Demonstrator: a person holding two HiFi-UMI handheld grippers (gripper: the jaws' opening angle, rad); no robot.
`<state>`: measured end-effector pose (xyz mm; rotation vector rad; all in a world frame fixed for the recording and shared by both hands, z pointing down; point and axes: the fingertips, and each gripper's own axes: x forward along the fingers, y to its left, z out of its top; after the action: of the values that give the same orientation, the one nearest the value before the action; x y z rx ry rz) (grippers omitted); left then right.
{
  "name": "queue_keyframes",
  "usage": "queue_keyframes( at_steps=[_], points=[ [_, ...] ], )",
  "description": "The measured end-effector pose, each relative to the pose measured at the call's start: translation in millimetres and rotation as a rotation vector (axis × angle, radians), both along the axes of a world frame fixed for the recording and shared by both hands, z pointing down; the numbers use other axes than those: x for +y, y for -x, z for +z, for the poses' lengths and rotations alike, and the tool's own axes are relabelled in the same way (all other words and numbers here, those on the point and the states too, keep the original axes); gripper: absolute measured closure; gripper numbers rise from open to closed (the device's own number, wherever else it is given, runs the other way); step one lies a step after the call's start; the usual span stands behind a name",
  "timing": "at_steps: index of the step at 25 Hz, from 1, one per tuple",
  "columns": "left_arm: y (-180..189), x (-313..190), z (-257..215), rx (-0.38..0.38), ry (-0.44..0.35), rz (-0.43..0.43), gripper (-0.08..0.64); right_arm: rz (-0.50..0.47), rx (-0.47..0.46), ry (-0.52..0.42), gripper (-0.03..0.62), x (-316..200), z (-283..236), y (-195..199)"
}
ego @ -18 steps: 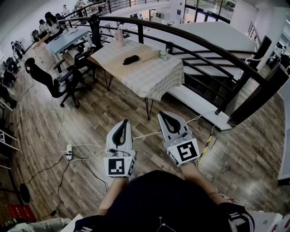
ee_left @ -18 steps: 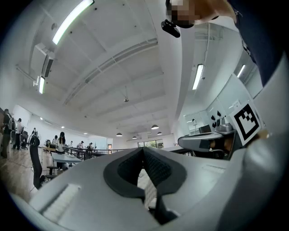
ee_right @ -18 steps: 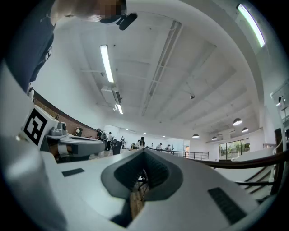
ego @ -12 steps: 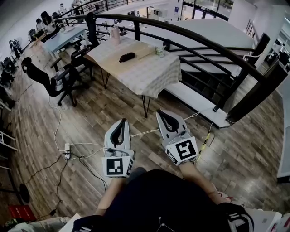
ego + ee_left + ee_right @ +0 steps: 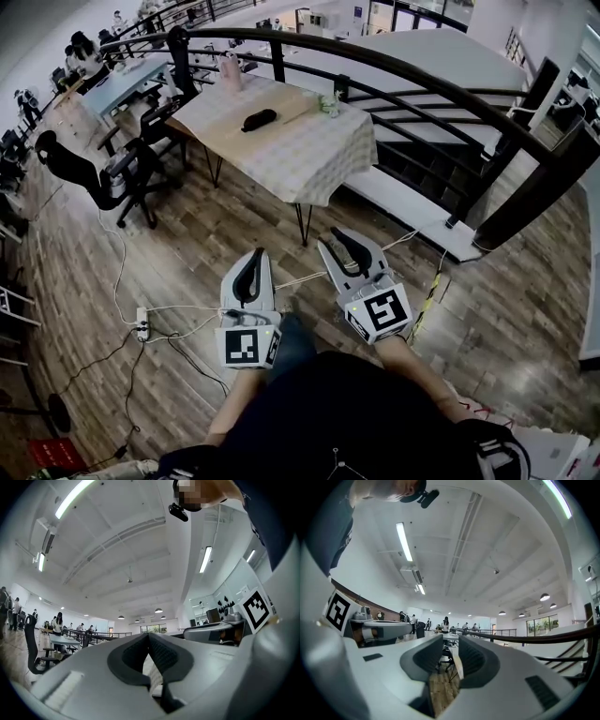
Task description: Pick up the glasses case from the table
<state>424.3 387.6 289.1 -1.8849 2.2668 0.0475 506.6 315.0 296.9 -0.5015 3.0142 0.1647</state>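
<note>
1. The left gripper (image 5: 255,255) is held out in front of the person's body over the wooden floor (image 5: 187,234). It sits close to level and aims ahead at the counter (image 5: 309,164). Its fingers (image 5: 164,656) are pressed together at the tips and hold nothing.
2. The glasses case (image 5: 258,120), dark and oblong, lies on the counter's checked cloth, well apart from both grippers.
3. The right gripper (image 5: 337,236) is just beside the left one, also near level, and angles slightly inward. Its fingers (image 5: 474,657) stand a little spread, with only floor showing through the gap.
4. A thick dark railing post (image 5: 532,195) slants at the far right.
</note>
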Motion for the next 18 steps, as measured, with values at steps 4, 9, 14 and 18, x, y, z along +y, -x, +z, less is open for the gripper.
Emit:
queue_keyframes(
  at_steps=[4,9,14,18],
  points=[
    [51,-25,3,-0.017,-0.007,-0.015,0.549,-0.015,0.015,-0.006,0.507,-26,7,53],
    [123,-68,5,-0.03,0.003,-0.025,0.549,-0.047,0.009,0.0,0.501,-73,5,132],
    [194,-105,7,-0.033,0.036,-0.009,0.549,-0.034,0.0,0.001,0.497,-108,-3,205],
    [231,-129,10,-0.029,0.036,0.02,0.549,-0.015,-0.003,-0.002,0.497,-130,1,246]
  ],
)
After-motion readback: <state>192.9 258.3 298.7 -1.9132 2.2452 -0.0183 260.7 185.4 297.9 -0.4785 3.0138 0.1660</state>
